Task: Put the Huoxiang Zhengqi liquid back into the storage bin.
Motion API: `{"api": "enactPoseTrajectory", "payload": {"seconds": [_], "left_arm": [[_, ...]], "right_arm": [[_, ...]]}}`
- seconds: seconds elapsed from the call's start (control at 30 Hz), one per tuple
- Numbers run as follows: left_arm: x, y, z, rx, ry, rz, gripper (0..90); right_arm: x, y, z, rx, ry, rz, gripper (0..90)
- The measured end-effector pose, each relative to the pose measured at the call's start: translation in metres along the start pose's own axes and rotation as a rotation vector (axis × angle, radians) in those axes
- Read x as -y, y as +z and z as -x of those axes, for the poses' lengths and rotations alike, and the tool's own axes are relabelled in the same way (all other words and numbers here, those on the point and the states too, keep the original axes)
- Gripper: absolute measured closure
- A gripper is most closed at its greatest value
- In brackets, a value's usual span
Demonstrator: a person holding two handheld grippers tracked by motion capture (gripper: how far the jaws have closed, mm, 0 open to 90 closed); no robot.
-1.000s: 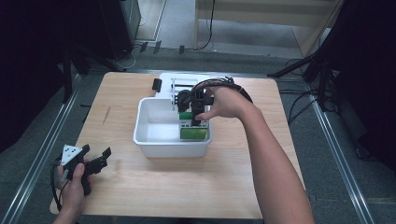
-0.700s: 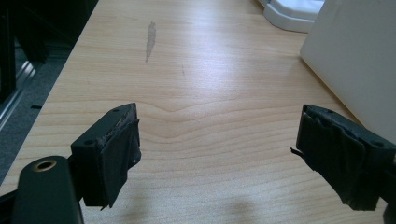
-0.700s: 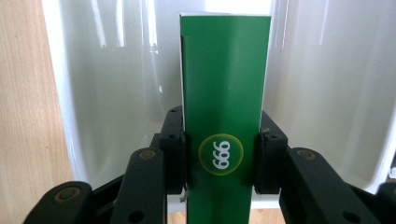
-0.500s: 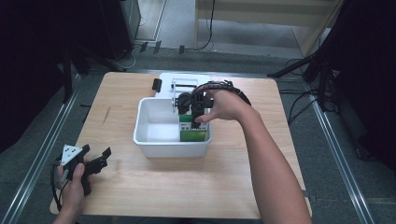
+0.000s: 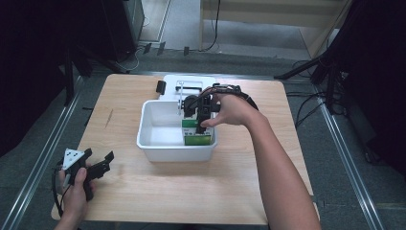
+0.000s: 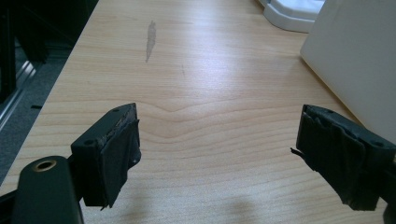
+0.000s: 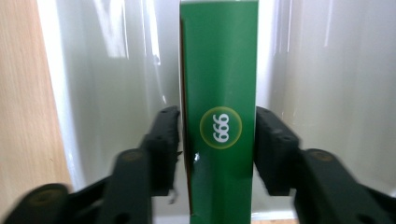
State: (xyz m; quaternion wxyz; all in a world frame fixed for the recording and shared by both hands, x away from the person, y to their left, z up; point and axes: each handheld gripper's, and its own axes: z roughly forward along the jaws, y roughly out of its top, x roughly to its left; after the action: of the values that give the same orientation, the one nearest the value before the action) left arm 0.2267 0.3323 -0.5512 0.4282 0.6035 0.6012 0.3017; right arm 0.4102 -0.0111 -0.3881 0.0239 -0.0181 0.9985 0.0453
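Nearest the front-left corner of the desk, the left gripper just hovers over bare wood with its jaws spread wide and nothing between them.

Further in, mid-desk, the white plastic bin holds the green carton standing on edge against its right wall; the rest of the bin looks bare. The right gripper reaches down into it from above. Its jaws have just been opening: the carton sits between them, but in the right gripper view there's a sliver of gap on the left side, so I'd say the pads are off it now, barely.

The carton looks like light, stiff cardboard with a slick printed skin, so probably easy to crush if squeezed hard. Best hold is across the narrow spine, mid-height, right about where the jaws straddle it.

Behind the bin, at the far edge, sits a white tray with a small black clip-like thing beside it.
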Motion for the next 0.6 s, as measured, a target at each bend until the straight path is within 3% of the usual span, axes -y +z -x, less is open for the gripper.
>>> {"api": "enactPoseTrajectory", "payload": {"seconds": [0.13, 0.3, 0.47, 0.6], "left_arm": [[0.0, 0.0, 0.0, -0.001, 0.0, -0.001, 14.0], [0.0, 0.0, 0.0, -0.003, -0.002, -0.001, 14.0], [0.0, 0.0, 0.0, -0.001, -0.001, -0.004, 14.0], [0.0, 0.0, 0.0, -0.001, -0.001, -0.005, 14.0]], "right_arm": [[0.002, -0.004, -0.001, -0.012, 0.05, 0.024, 43.4], [0.007, -0.007, -0.004, 0.05, 0.09, 0.057, 29.3], [0.016, -0.016, -0.003, 0.077, 0.156, 0.181, 17.6], [0.027, -0.029, -0.004, 0.116, 0.242, 0.342, 15.2]]}}
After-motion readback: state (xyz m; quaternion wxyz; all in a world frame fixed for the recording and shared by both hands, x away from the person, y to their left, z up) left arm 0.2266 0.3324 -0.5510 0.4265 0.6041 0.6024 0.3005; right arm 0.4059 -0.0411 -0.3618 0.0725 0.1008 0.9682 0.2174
